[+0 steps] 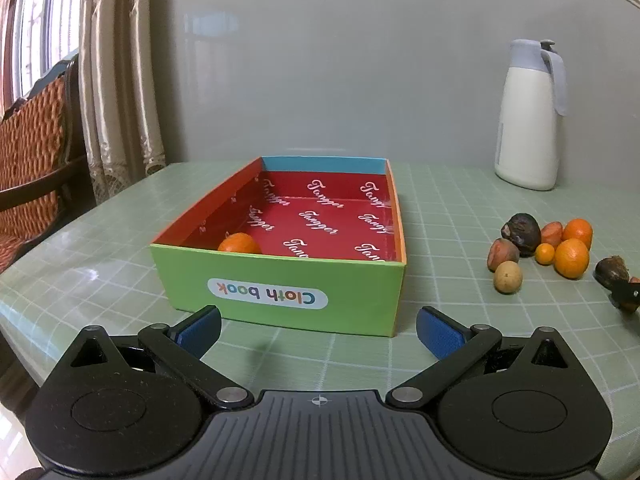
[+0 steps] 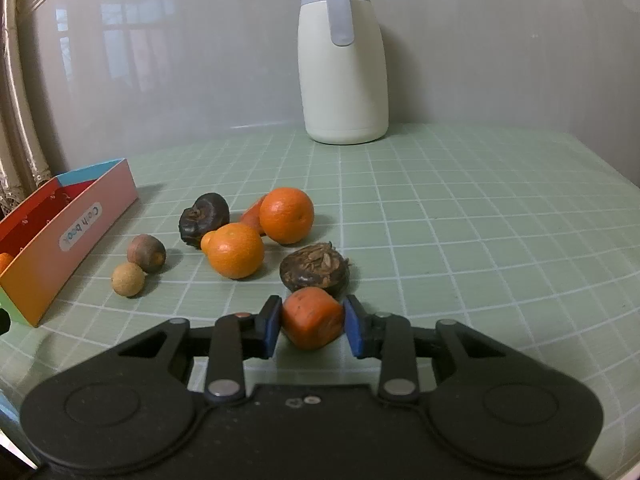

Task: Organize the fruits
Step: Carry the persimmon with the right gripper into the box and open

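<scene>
Green checked tablecloth carried a box and loose fruit; the right claw had a carrot piece.

Nearest, the right gripper was closed on a stubby orange carrot chunk, its blue pads pressed to both cut sides, probably so it could be carried to the box. Just behind it lay a dark, husky fruit, then two oranges, a blackish wrinkled fruit, a brown fruit and a small tan ball, all bunched together, apparently waiting to be sorted. The left gripper hung wide open and empty just before the box, whose green wall faced it; one orange already sat inside, in the near left corner. Farthest back, a white jug stood by the wall.
</scene>
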